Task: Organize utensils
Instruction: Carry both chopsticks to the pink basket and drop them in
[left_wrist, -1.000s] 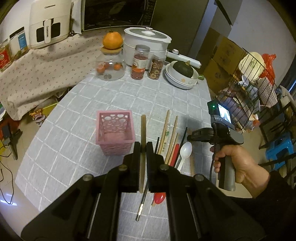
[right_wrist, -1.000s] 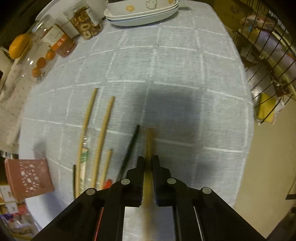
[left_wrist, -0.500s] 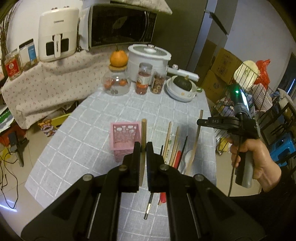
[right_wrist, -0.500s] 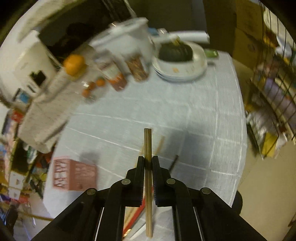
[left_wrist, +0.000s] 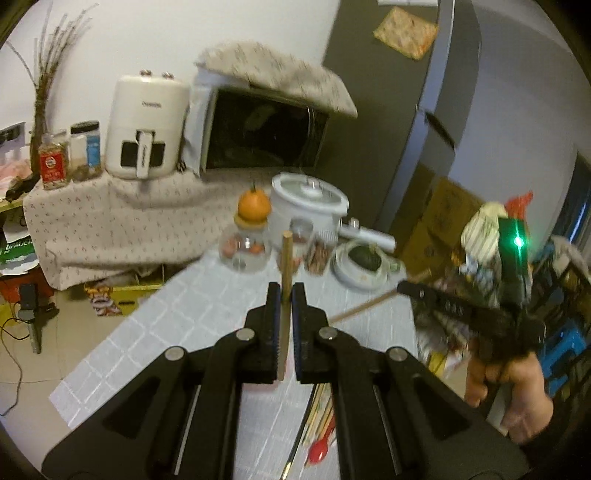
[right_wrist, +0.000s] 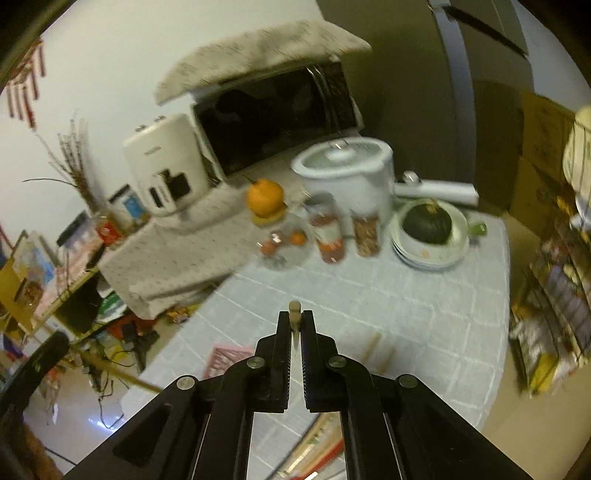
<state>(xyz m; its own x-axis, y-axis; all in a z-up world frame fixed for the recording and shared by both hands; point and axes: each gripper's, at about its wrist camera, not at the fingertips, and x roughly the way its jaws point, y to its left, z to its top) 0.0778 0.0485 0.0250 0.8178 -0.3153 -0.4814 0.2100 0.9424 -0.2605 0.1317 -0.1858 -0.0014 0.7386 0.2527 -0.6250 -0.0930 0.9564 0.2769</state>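
Observation:
My left gripper (left_wrist: 284, 291) is shut on a wooden chopstick (left_wrist: 285, 266) that stands upright between its jaws, high above the table. My right gripper (right_wrist: 294, 321) is shut on a second wooden chopstick (right_wrist: 294, 308), seen end-on; in the left wrist view this chopstick (left_wrist: 364, 305) slants out from the right gripper (left_wrist: 402, 286) at the right. The pink perforated holder (right_wrist: 231, 360) shows partly behind the right gripper's left finger. Other chopsticks and a red spoon (left_wrist: 318, 448) lie on the grey checked tablecloth (left_wrist: 192, 291) below.
At the table's far end stand a glass jar with an orange on it (left_wrist: 251, 225), two spice jars (right_wrist: 330, 236), a white cooker (right_wrist: 347, 173) and stacked plates holding a dark squash (right_wrist: 426, 223). A wire rack (right_wrist: 554, 306) is right of the table.
Both grippers have risen and tilted up with their chopsticks, so the views now look across the table toward the wall. The holder has dropped below the left wrist view.

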